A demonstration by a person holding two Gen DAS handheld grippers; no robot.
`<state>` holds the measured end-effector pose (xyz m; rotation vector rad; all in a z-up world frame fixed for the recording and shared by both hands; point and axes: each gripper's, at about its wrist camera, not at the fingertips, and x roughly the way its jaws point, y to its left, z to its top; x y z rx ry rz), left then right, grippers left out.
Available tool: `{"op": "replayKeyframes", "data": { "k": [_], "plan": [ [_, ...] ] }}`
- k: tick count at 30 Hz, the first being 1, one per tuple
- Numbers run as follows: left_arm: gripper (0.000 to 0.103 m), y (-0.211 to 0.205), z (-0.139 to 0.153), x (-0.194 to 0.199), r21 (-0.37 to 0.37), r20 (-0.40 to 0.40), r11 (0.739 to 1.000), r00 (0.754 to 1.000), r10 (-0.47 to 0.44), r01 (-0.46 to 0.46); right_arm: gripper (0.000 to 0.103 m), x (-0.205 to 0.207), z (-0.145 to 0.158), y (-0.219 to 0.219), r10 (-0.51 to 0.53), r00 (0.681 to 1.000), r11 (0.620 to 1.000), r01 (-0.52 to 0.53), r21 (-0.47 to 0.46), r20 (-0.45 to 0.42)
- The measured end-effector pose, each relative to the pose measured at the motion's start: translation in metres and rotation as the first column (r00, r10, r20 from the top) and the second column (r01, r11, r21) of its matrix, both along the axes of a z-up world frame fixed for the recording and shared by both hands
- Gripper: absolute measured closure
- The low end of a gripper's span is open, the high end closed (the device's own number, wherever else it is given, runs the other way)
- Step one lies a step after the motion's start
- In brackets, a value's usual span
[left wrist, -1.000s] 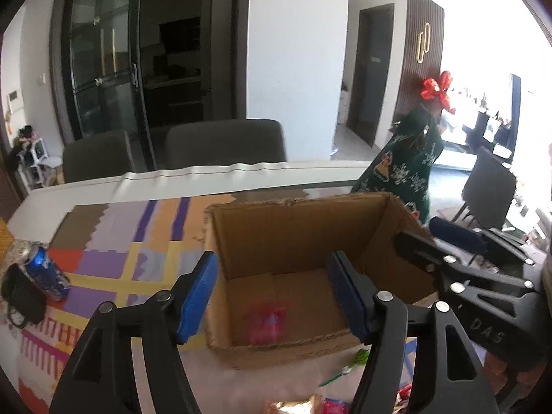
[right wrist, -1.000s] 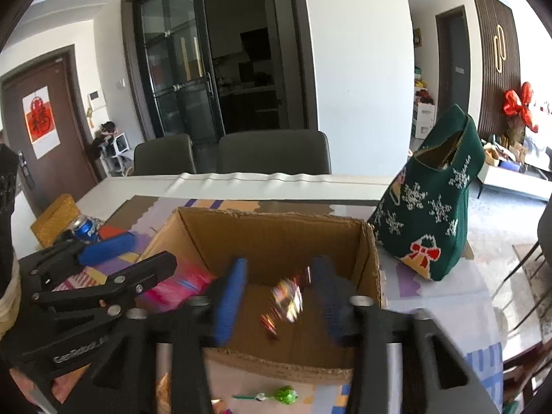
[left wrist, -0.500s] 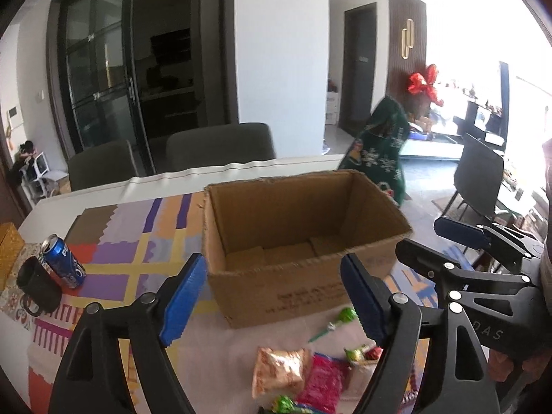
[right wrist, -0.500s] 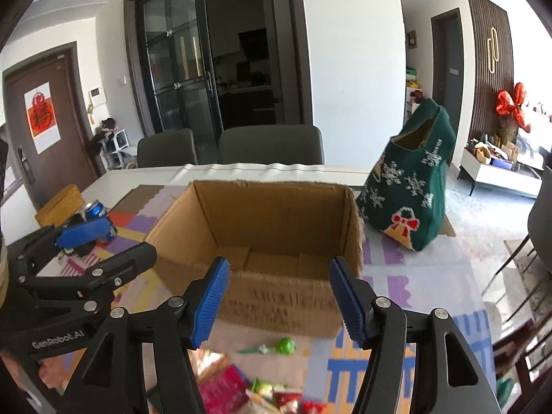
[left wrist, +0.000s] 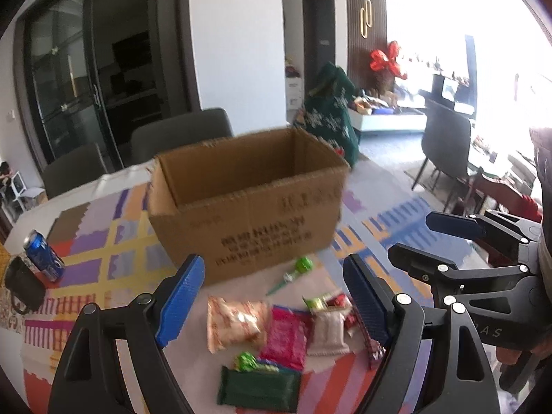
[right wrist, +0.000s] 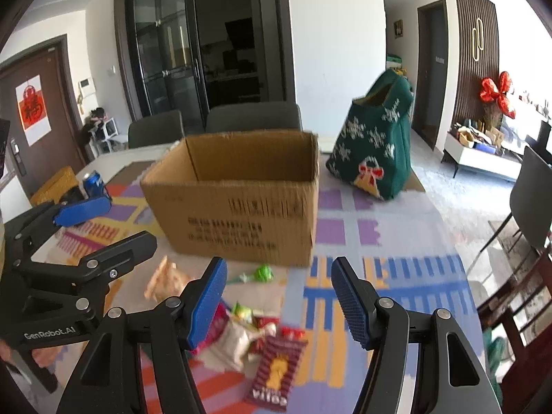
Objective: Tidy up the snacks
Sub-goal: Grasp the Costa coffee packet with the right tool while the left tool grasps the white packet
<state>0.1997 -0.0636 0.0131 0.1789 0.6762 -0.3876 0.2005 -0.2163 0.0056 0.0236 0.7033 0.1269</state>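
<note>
An open cardboard box (left wrist: 248,214) (right wrist: 238,203) stands on the patterned table mat. In front of it lies a loose pile of snacks: a beige packet (left wrist: 234,321), a pink packet (left wrist: 284,338), a dark green bar (left wrist: 258,388), a green lollipop (left wrist: 303,265) (right wrist: 264,272) and a maroon packet (right wrist: 276,369). My left gripper (left wrist: 272,260) hovers over the pile, its jaws opening with nothing between them. My right gripper (right wrist: 278,262) is open and empty just right of the pile, also seen from the left wrist (left wrist: 412,236).
A blue can (left wrist: 43,255) (right wrist: 93,183) and a black mug (left wrist: 24,286) sit at the table's left. A green Christmas bag (right wrist: 376,151) stands right of the box. Grey chairs (right wrist: 252,117) line the far side; a dark chair (right wrist: 531,200) is at the right.
Both grippers pulled back from over the box to the near side, above the snack pile. Both jaws spread wider; the candy seen between the right jaws is gone.
</note>
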Motion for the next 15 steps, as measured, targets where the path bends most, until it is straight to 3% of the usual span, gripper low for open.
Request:
{"op": "replayKeyframes", "data": {
  "k": [12,15],
  "plan": [
    [0.021,-0.010,-0.043,-0.009,0.027,-0.081,0.995,0.992,-0.094,0.096,0.039,-0.023,-0.053,0.000,-0.007,0.988,1.000,0.007,0.000,-0.156],
    [0.027,-0.012,-0.054,-0.004,0.020,-0.113,0.992,0.986,-0.125,0.128,0.039,-0.024,-0.066,0.002,-0.011,0.981,1.000,0.010,-0.001,-0.194]
  ]
}}
